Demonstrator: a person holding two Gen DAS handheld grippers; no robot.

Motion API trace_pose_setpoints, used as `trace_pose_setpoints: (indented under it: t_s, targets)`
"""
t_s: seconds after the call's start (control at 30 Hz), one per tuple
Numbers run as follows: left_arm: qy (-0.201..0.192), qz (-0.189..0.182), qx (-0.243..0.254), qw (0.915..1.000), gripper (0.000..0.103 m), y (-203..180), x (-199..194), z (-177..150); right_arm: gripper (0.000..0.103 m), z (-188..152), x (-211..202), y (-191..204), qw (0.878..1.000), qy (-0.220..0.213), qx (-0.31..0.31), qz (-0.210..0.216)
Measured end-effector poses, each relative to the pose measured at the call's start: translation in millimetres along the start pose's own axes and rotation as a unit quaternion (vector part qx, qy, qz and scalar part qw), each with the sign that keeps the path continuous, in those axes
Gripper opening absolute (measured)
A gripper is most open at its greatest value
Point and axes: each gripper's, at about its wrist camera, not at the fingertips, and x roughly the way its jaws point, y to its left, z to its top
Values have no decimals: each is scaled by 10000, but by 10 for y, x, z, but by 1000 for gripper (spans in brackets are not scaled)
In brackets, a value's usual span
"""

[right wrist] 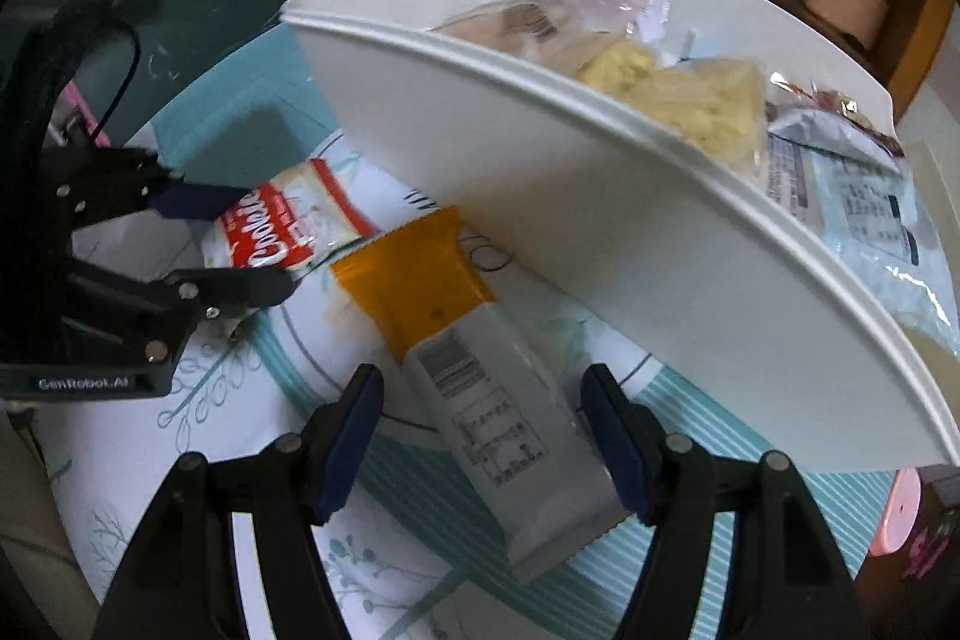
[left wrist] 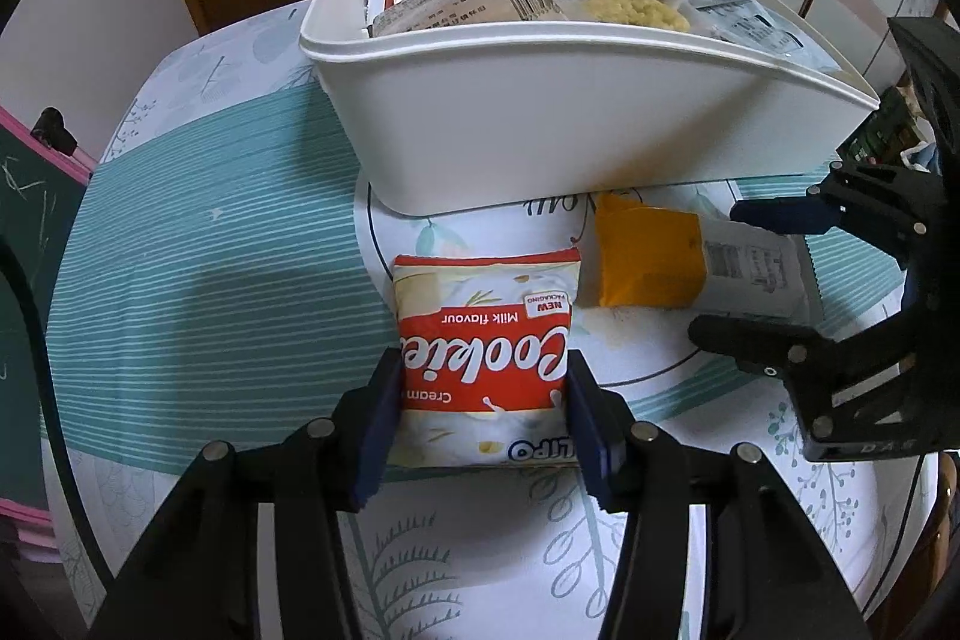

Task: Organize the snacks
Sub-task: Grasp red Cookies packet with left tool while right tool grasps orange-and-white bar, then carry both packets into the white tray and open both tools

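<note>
Most of the sorting looks done: the white bin (left wrist: 558, 124) on the patterned tablecloth (left wrist: 198, 244) already holds a pile of packets, among them a red-and-white wrapper, a brown one with a barcode, a bag of pale yellow puffs and a blue-white pouch at the far right end. Two snacks are left on the cloth just in front of the bin, so the job seems near its end. The cookie packet (left wrist: 483, 358) lies flat, its print upside down to the left wrist camera, with its top edge toward the bin and its bottom edge toward the left gripper (left wrist: 483, 421); that gripper's blue pads sit against both sides of the packet, so it appears clamped on it, though the packet has not left the table. Just beside it lies the orange-and-grey bar (right wrist: 474, 370), a long narrow wrapper whose long axis runs alongside the bin wall, orange end toward the cookie packet and grey end toward the right gripper (right wrist: 486, 442). That gripper's fingers stand apart, straddling the grey end without touching it.
</note>
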Motion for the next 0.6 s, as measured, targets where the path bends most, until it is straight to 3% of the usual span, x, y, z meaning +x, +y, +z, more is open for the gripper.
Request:
trace_pose_setpoints:
  t_s: [0.07, 0.47, 0.6]
  targets:
    - [-12, -16, -9, 10000, 46, 8, -13, -15, 48, 1, -22, 39, 10000, -63, -9, 24]
    - [32, -102, -194, 9998, 44, 65, -196, -233, 37, -236, -208, 350, 9989, -354, 294, -3]
    - [-170, -104, -135, 9997, 44, 22, -406, -308, 37, -298, -385, 436, 9961, -664, 564, -110]
